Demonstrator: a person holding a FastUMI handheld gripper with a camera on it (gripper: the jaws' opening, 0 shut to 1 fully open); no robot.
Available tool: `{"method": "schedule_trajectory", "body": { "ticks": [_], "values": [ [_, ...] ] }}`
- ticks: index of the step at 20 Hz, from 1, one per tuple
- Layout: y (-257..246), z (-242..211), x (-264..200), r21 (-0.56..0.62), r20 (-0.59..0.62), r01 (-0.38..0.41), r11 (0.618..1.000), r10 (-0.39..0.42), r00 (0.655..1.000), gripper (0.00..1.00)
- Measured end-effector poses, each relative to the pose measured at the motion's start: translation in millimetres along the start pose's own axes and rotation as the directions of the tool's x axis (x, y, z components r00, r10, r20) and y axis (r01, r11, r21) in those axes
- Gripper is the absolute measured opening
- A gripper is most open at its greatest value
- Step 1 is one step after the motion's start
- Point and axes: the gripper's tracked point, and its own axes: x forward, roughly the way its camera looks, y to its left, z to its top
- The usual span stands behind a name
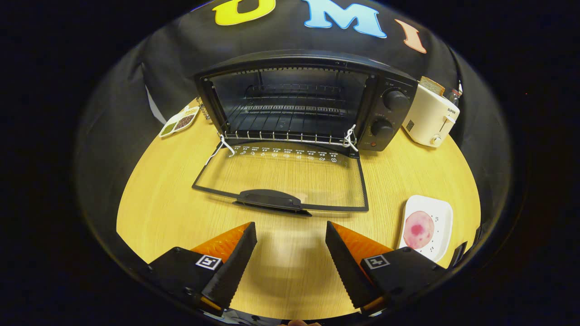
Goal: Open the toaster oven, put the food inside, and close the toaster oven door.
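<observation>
The toaster oven [299, 106] stands at the far side of the counter [163, 194], and its glass door [290, 181] is already folded down flat, with the handle [269, 199] pointing toward the tongs [291, 246]. The rack [285, 122] inside is bare. The tongs are spread wide and hold nothing; they hang above the wood, just short of the door handle.

The food [418, 229], a round pink slice, lies on a small white plate [442, 215] to the right of the tongs, very near the right finger and beside the front right corner of the door. So I judge that opening is done and the pick-up comes next. The important relation is this: the slice is off to the right side, not ahead, so the tongs must swing right and go down to it before anything goes into the oven. The slice looks flat and thin, so catching its edge may be difficult.

A pale bread toaster [430, 120] stands to the right of the oven, and a small divided dish [180, 122] to the left.
</observation>
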Motion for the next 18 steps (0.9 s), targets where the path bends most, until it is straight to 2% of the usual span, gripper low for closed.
{"method": "schedule_trajectory", "body": {
  "ticks": [6, 9, 12, 18],
  "values": [
    [-37, -9, -40, -0.063, 0.024, 0.003, 0.998, -0.001, 1.000, 0.98],
    [-68, -19, -61, -0.052, -0.004, 0.011, 0.999, -0.011, 1.000, 0.98],
    [-108, -26, -79, -0.042, -0.021, 0.051, 0.998, -0.052, 0.998, 0.98],
    [-188, -34, -93, 0.053, -0.051, 0.072, 0.996, -0.069, 0.996, 0.98]
  ]
}}
